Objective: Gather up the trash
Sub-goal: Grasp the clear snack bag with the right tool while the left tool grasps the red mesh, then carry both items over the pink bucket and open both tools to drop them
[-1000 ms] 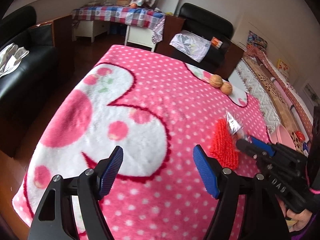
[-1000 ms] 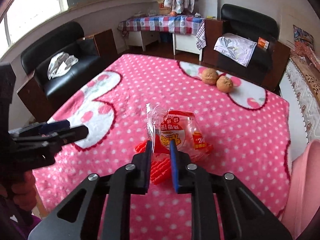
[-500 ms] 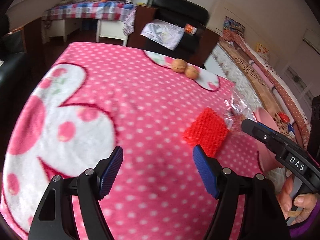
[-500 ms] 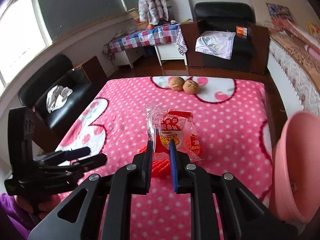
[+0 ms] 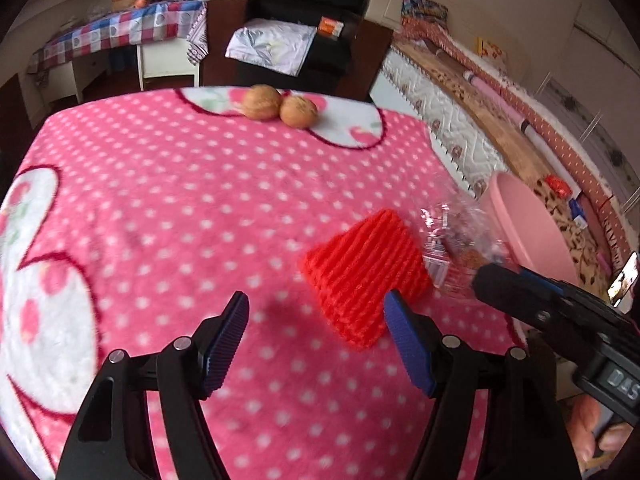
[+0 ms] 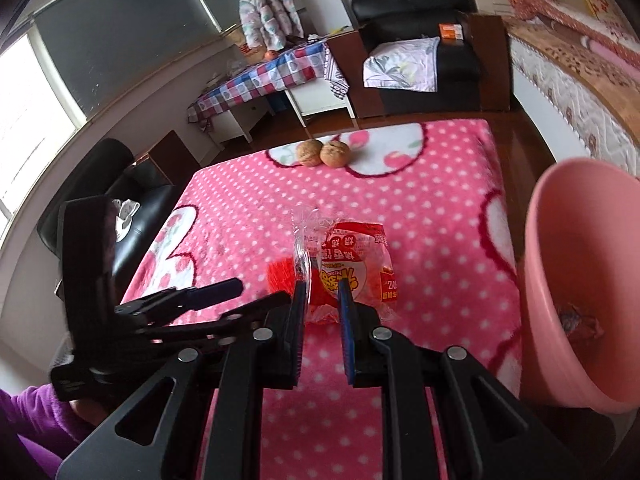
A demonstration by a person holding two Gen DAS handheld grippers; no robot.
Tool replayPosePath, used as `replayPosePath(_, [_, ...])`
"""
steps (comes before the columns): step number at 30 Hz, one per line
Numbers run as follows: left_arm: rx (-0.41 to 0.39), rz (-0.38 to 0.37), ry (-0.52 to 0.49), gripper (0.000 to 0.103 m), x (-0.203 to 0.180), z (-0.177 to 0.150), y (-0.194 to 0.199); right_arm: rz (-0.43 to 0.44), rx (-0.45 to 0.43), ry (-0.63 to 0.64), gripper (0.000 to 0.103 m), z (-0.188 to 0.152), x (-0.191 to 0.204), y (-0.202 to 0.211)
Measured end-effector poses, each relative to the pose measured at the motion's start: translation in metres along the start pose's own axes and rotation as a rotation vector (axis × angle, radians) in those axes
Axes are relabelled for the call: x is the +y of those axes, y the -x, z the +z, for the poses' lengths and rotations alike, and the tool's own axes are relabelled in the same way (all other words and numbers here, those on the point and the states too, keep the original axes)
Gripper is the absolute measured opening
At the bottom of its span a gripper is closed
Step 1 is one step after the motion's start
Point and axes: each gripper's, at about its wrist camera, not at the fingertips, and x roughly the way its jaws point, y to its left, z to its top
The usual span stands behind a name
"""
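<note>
My right gripper point(image 6: 322, 294) is shut on a clear plastic snack wrapper point(image 6: 352, 264) with red print and holds it above the pink dotted blanket point(image 6: 432, 208). The same wrapper point(image 5: 452, 240) shows in the left wrist view, pinched at the tip of the right gripper point(image 5: 486, 274). A red ribbed foam net point(image 5: 366, 276) lies on the blanket just ahead of my left gripper point(image 5: 316, 316), which is open with nothing between its fingers. A pink bin point(image 6: 580, 280) stands at the blanket's right edge, to the right of the held wrapper.
Two walnuts point(image 5: 280, 109) sit at the far end of the blanket point(image 5: 160, 200). Beyond are a black armchair point(image 5: 304, 20) with a folded cloth, a checked table point(image 6: 264, 76) and a black sofa point(image 6: 104, 208). A patterned bed point(image 5: 500, 120) runs along the right. Some scraps lie inside the bin.
Both grippers have swung to the right. The wrapper has travelled with the right gripper toward the pink bin, which now fills the right side. The left gripper has closed in on the red net.
</note>
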Motion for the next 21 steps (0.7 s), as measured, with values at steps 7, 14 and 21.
replayPosePath(7, [0.002,0.0,-0.027,0.037,-0.016,0.003,-0.014,0.011,-0.009,-0.048,0.016,-0.003,-0.02,0.007])
replayPosePath(14, [0.004,-0.017,-0.032,0.011,-0.025,0.004,-0.004,0.032,-0.04,-0.069,0.016,-0.002,-0.029,0.017])
replayPosePath(21, [-0.046,-0.016,-0.026,0.009,-0.028,0.009,0.02,0.036,-0.094,-0.081,0.016,-0.001,-0.037,0.034])
